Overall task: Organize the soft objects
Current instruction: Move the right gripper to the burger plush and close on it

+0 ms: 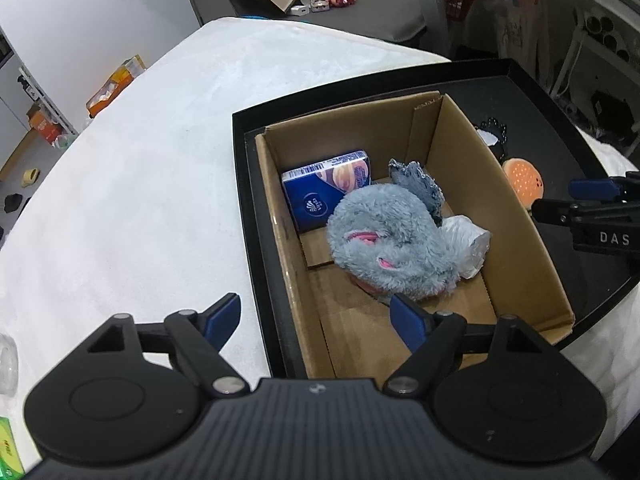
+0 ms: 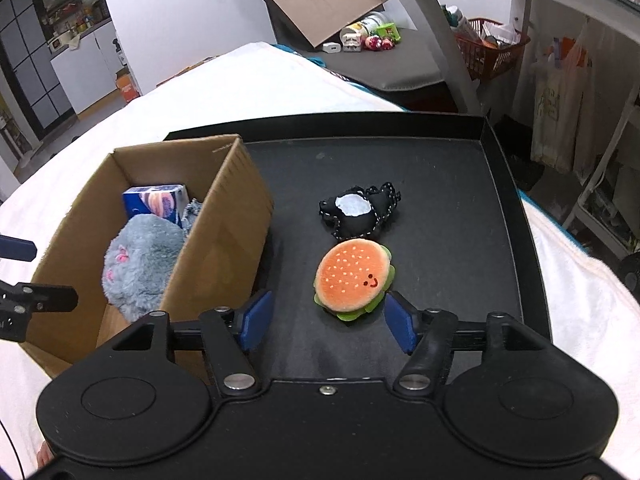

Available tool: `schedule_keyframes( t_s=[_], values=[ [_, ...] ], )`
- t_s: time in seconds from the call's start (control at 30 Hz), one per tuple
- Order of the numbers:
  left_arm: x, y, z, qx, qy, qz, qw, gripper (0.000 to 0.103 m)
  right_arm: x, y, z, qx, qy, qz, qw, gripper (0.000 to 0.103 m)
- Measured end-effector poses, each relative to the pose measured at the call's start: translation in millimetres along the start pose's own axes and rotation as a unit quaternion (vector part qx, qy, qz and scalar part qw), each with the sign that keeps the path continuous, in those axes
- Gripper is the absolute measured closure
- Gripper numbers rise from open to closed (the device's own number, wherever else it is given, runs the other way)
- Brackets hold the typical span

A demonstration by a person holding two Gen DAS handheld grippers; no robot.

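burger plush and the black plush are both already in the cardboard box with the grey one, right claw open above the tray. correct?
Not quite. The burger plush and the black plush lie on the black tray, outside the cardboard box; the right wrist view shows it. Only the grey plush is in the box. The right claw is open above the tray, as you said.

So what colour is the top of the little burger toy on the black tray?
Orange with small pale dots and a tiny smiley face, on the burger plush toy; clearest in the right wrist view.
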State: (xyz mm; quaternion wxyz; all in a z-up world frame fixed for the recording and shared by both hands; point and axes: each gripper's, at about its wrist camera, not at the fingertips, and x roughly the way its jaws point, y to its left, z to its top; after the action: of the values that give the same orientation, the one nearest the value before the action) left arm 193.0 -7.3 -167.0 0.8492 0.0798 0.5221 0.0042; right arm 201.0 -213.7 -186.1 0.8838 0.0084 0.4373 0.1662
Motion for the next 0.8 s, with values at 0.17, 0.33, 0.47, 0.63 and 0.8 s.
schedule_keyframes(
  t_s=[0.17, 0.33, 0.47, 0.63, 0.8],
  values=[
    [4, -6, 2, 0.011, 0.009, 0.008, 0.9999, 0.016, 13, -4, -3, 0.006, 0.009, -0.004, 1.000, 0.029],
    [8, -13, 4, 0.023, 0.018, 0.015, 0.9995, 0.013, 23, -9, -2, 0.017, 0.011, -0.001, 1.000, 0.028],
    [12, -17, 6, 0.032, 0.023, 0.017, 0.9991, 0.010, 30, -15, 2, 0.028, 0.011, -0.002, 1.000, 0.027],
    [14, -22, 8, 0.047, 0.029, 0.021, 0.9983, 0.010, 40, -17, 8, 0.040, 0.011, 0.004, 0.999, 0.027],
    [15, -25, 10, 0.053, 0.032, 0.026, 0.9977, 0.009, 50, -19, 13, 0.046, 0.016, 0.002, 0.999, 0.027]
  ],
)
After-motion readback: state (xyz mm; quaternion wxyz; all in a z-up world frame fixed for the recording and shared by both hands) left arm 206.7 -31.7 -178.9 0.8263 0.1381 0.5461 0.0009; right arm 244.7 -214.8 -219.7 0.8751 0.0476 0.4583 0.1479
